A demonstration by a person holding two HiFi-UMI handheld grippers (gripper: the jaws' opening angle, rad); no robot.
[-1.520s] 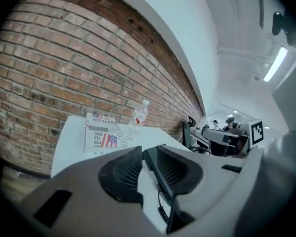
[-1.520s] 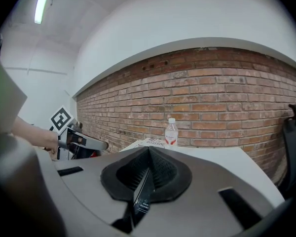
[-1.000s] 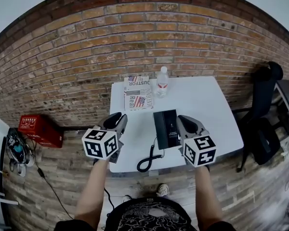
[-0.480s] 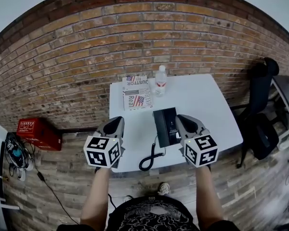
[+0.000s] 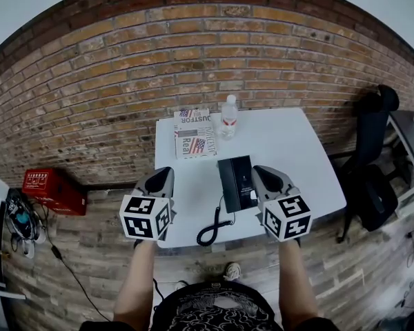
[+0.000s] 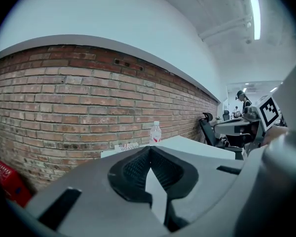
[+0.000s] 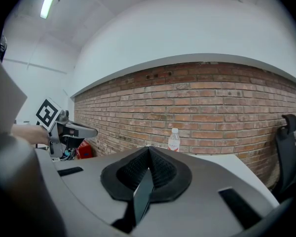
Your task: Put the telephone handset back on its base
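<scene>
The black telephone lies near the front of the white table. Its handset and base read as one dark block in the head view, so I cannot tell them apart. A coiled black cord loops from it to the table's front edge. My left gripper hovers over the table's left front corner, left of the phone, jaws shut and empty. My right gripper sits just right of the phone, also shut and empty. Under its jaws a dark sliver of the phone shows.
A clear water bottle and a folded newspaper sit at the table's far edge against the brick wall. A red box lies on the floor to the left. A black chair stands to the right.
My left gripper has drifted slightly back toward me. The right gripper and the phone have stayed where they were.
</scene>
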